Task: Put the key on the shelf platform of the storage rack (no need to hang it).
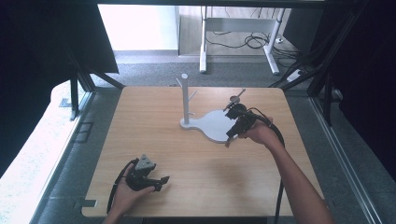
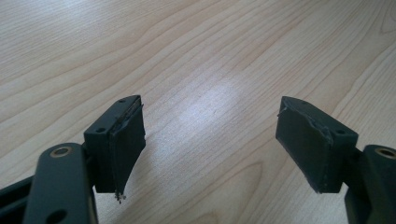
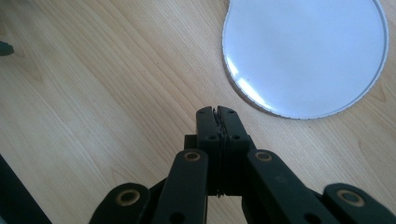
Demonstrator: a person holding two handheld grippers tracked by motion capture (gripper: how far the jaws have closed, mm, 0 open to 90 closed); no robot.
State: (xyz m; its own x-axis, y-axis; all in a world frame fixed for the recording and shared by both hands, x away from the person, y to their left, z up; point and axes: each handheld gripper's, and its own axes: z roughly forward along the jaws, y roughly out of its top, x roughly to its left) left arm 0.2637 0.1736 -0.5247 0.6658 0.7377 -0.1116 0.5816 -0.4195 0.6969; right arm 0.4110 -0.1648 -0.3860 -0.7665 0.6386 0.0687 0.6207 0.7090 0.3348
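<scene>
A white stand with an upright pegged post (image 1: 185, 95) and a flat rounded base (image 1: 215, 126) sits on the wooden table (image 1: 196, 163). My right gripper (image 1: 229, 141) hovers at the base's near right edge, jaws shut with nothing between them; in the right gripper view its tips (image 3: 217, 112) point at bare wood just short of the white base (image 3: 308, 51). My left gripper (image 1: 163, 180) rests near the table's front left, held in a hand. In the left gripper view its jaws (image 2: 210, 140) stand wide apart over bare wood, empty.
The table's far edge meets grey floor, where a white desk frame (image 1: 238, 42) and cables (image 1: 254, 42) stand. Dark frame struts (image 1: 327, 84) flank both sides. Cables trail from each gripper toward the near edge.
</scene>
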